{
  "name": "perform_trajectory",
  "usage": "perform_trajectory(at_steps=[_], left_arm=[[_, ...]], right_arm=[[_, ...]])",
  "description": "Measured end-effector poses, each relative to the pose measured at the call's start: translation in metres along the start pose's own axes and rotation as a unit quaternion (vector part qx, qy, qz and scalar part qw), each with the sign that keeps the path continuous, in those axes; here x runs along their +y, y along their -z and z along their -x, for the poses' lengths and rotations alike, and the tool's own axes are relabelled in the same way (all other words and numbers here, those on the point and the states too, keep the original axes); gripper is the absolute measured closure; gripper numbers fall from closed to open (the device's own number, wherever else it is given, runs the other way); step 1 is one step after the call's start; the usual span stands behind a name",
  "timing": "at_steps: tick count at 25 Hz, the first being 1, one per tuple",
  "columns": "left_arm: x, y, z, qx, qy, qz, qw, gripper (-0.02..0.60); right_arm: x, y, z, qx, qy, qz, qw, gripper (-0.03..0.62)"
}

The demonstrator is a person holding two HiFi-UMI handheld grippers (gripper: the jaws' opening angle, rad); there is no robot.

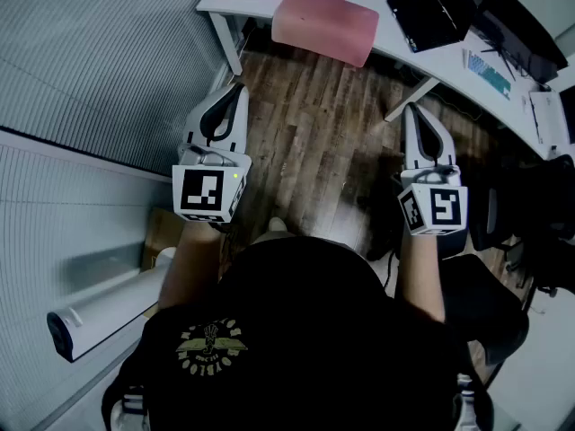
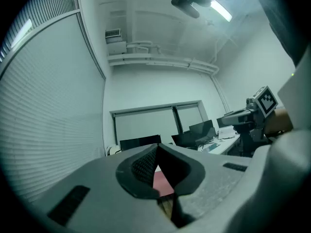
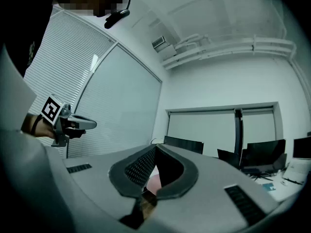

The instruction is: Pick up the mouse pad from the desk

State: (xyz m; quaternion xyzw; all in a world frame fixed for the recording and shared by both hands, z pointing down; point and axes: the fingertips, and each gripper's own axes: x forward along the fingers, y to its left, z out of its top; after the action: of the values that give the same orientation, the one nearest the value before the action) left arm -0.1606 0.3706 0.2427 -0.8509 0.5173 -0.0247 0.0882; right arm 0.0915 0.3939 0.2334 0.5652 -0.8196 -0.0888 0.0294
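The pink mouse pad (image 1: 325,25) lies on the white desk (image 1: 392,41), hanging a little over its near edge. Both grippers are held level over the wooden floor, well short of the desk. My left gripper (image 1: 235,88) is shut and empty, its tips pointing toward the pad's left side. My right gripper (image 1: 411,110) is also shut, with nothing in it. In the left gripper view the jaws (image 2: 157,147) meet, and a strip of the pink pad (image 2: 160,181) shows below them. The right gripper view shows its jaws (image 3: 155,149) meeting too, with a bit of the pad (image 3: 152,182) below.
A black laptop (image 1: 431,12) and a keyboard (image 1: 488,72) sit on the desk right of the pad. A blind-covered glass partition (image 1: 99,52) runs along the left. A white cylinder device (image 1: 99,308) lies at lower left, and a black chair (image 1: 503,223) stands at right.
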Motion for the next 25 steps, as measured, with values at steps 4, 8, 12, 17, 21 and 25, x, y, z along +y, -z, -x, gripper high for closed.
perform_trajectory(at_steps=[4, 8, 12, 17, 21, 25], left_arm=[[0.023, 0.005, -0.001, 0.003, 0.013, 0.0, 0.9999, 0.574], [0.04, 0.006, -0.007, -0.008, 0.021, 0.009, 0.9997, 0.574], [0.057, 0.01, -0.014, -0.014, 0.015, 0.022, 0.9995, 0.574], [0.059, 0.025, -0.024, 0.008, 0.002, 0.029, 0.9996, 0.574], [0.065, 0.031, -0.039, 0.014, -0.002, 0.035, 0.9993, 0.574], [0.072, 0.038, -0.061, 0.017, -0.009, 0.037, 0.9991, 0.574]], right_arm=[[0.013, -0.004, -0.02, -0.004, 0.011, -0.009, 1.0, 0.592], [0.02, -0.014, -0.025, -0.024, 0.015, -0.018, 0.999, 0.592], [0.023, -0.022, -0.031, -0.033, 0.013, -0.006, 0.999, 0.592], [0.008, -0.005, -0.032, -0.022, 0.02, -0.034, 0.999, 0.592], [0.005, 0.017, -0.05, 0.002, -0.015, -0.061, 0.998, 0.592], [-0.004, 0.026, -0.07, -0.004, -0.026, -0.062, 0.998, 0.592]])
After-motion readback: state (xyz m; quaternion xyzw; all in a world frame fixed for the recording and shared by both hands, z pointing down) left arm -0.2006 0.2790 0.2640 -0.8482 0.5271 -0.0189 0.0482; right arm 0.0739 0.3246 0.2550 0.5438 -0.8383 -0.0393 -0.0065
